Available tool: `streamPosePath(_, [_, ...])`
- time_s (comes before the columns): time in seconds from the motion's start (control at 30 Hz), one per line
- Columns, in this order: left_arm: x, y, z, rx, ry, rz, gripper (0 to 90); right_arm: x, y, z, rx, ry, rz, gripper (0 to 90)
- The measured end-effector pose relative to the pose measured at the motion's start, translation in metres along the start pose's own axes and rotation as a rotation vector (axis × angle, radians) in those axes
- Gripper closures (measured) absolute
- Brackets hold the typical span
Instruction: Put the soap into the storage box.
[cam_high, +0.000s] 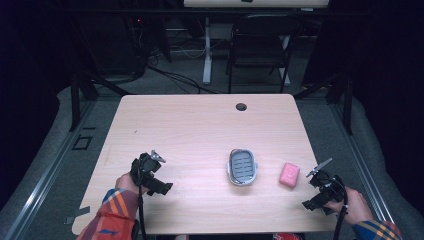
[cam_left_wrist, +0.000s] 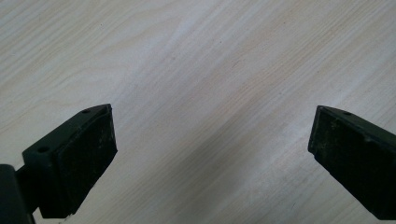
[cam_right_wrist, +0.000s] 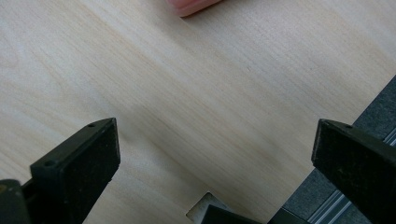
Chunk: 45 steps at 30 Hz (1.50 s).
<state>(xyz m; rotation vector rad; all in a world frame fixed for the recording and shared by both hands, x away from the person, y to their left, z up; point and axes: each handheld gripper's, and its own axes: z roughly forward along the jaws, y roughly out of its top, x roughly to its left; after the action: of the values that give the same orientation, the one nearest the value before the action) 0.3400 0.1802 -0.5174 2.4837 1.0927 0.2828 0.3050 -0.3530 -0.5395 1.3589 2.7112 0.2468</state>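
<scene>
A pink bar of soap (cam_high: 289, 175) lies on the light wood table (cam_high: 200, 130), right of a grey oval soap dish (cam_high: 243, 166) with a slotted insert. My right gripper (cam_high: 316, 176) is held just right of the soap, near the table's right edge. Its jaws stand wide open over bare wood (cam_right_wrist: 212, 135), and the soap's pink edge (cam_right_wrist: 191, 5) peeks in at the top of the right gripper view. My left gripper (cam_high: 154, 165) hovers at the front left of the table, also open, with bare wood between its pads (cam_left_wrist: 212, 140).
A cable hole (cam_high: 241, 106) sits near the table's far edge. Beyond the table stand a black folding chair (cam_high: 260, 45) and a white desk leg (cam_high: 206, 50). Grey floor (cam_right_wrist: 373, 112) and a metal rail (cam_high: 367, 175) run along the right edge.
</scene>
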Motion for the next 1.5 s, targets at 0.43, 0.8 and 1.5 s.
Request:
streamPosePath(0.43, [0.000, -0.001, 0.000, -0.001, 0.002, -0.005, 0.9, 0.001, 0.000, -0.001, -0.014, -0.006, -0.002, 0.0])
streamPosePath(0.8, [0.000, -0.001, -0.001, 0.002, 0.004, 0.000, 0.9, 0.009, 0.005, -0.003, -0.041, 0.017, 0.032, 0.0])
streamPosePath(1.5, [-0.001, 0.000, 0.001, 0.011, 0.002, 0.006, 0.9, 0.004, 0.017, -0.013, -0.136, 0.061, 0.195, 0.0])
